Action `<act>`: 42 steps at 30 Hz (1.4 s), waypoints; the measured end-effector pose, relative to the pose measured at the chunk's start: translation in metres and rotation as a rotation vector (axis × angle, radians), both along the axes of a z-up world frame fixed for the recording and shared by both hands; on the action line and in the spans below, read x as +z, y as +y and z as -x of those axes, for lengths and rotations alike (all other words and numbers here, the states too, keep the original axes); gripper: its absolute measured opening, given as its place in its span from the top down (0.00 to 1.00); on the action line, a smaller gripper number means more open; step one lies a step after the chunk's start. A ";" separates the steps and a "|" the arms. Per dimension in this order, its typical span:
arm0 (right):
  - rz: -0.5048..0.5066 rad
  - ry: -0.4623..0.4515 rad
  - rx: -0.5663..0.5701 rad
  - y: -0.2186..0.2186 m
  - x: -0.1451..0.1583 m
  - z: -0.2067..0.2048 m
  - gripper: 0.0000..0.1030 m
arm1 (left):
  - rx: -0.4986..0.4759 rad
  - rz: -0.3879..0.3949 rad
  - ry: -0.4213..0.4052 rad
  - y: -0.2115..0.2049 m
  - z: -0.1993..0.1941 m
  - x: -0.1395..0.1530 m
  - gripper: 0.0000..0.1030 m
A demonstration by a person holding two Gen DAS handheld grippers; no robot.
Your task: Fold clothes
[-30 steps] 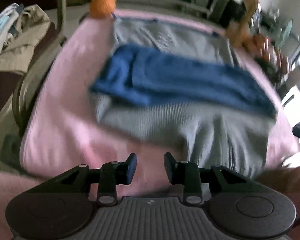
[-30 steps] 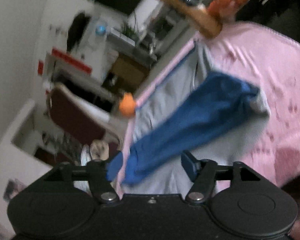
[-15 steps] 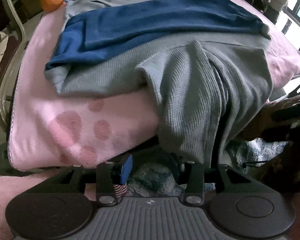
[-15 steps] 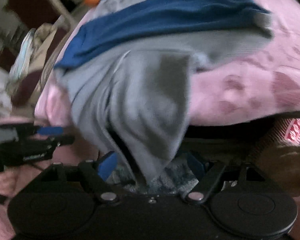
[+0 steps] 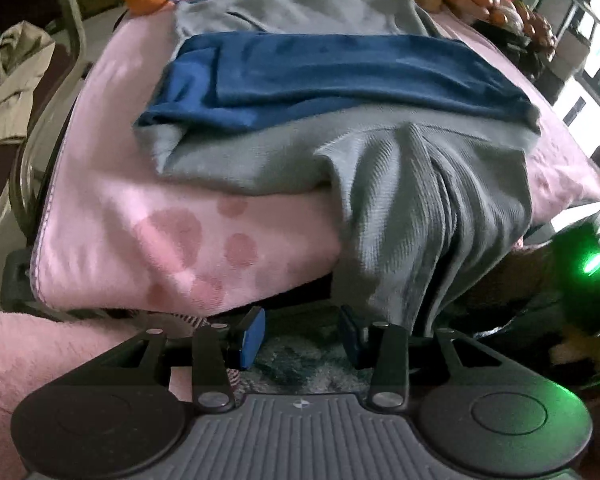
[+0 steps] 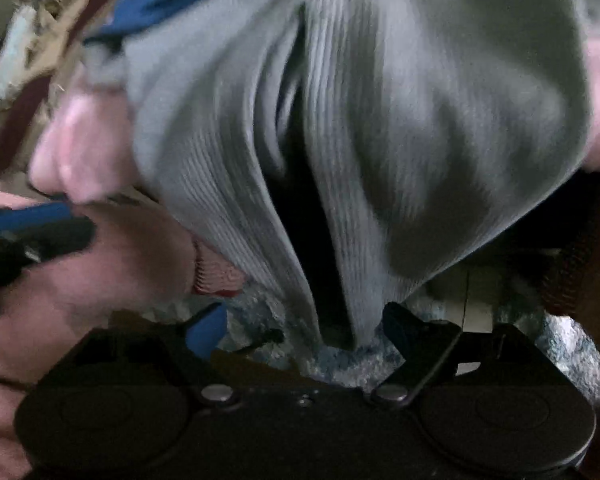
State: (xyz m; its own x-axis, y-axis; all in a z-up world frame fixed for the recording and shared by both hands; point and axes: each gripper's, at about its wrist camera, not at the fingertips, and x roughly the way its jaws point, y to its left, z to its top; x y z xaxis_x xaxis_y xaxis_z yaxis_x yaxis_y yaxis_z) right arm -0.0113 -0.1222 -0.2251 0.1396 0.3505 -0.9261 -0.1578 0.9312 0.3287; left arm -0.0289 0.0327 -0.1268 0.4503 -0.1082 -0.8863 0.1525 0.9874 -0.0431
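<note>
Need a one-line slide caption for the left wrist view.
Open left tool below the grey garment hanging off the pink blanket, blue garment on top.

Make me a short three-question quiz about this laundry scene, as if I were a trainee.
1. True or false: the blue garment lies on top of the grey garment.
2. Which part of the grey garment hangs over the edge of the pink blanket: A) none, B) the near part, C) the far part?
3. Are the left gripper jaws open or shut?

Key: 1 true; 2 B; 3 open.
</note>
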 end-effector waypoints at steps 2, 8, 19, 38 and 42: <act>0.079 -0.008 0.013 0.012 -0.011 0.002 0.16 | 0.007 0.008 -0.001 0.003 0.001 0.000 0.60; 0.217 -0.041 -0.009 0.030 -0.037 0.006 0.15 | 0.028 0.031 -0.004 0.013 0.002 0.000 0.60; 0.184 -0.037 -0.003 0.005 -0.034 0.017 0.93 | 0.048 0.029 -0.005 0.017 -0.001 0.000 0.60; -0.484 -0.065 -0.142 -0.062 0.156 0.034 0.94 | 0.208 0.229 -0.143 0.057 0.003 0.034 0.61; -0.693 -0.100 -0.173 -0.069 0.169 0.033 0.94 | 0.217 0.306 -0.195 0.071 0.004 0.051 0.61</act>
